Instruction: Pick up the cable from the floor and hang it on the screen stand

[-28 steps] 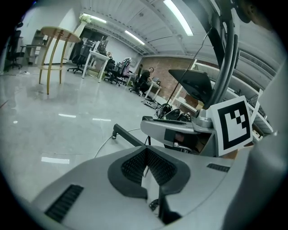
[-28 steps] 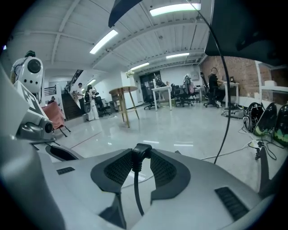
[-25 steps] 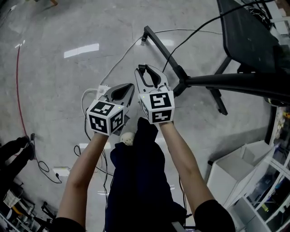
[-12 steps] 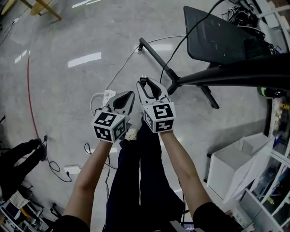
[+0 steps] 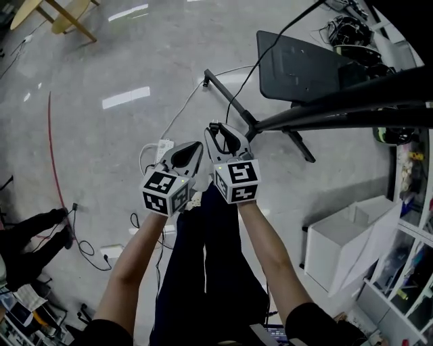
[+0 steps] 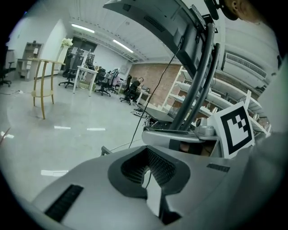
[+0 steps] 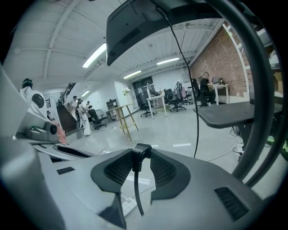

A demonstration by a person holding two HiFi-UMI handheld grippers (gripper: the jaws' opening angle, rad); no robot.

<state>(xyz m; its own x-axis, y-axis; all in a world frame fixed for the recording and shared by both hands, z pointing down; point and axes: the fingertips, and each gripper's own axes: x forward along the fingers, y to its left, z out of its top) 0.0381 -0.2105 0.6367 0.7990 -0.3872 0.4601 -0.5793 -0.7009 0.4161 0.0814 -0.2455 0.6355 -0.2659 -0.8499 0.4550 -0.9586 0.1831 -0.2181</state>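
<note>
My right gripper [image 5: 218,127] is shut on the black plug [image 7: 141,152] of the cable. The black cable [image 7: 136,188] hangs down from the plug between the pads. My left gripper [image 5: 197,144] is beside it on the left, its jaws closed on a thin strand of cable [image 6: 145,176]. Both are held high above the floor, close together. The black screen stand [image 5: 325,116] rises just right of them, one of its legs [image 5: 230,88] lying on the floor ahead. Its screen [image 7: 148,22] looms overhead in the right gripper view and the left gripper view [image 6: 153,18].
A white power strip [image 5: 162,144] with a white lead lies on the floor below the left gripper. A red cable [image 5: 53,149] runs along the left. White boxes [image 5: 338,246] and shelves stand at the right, a wooden stool [image 5: 57,20] far left, another person's legs [image 5: 34,230] at the left edge.
Both grippers have risen together with the cable; the floor and power strip look farther below. The stand's screen and pole have come closer into view at the upper right.
</note>
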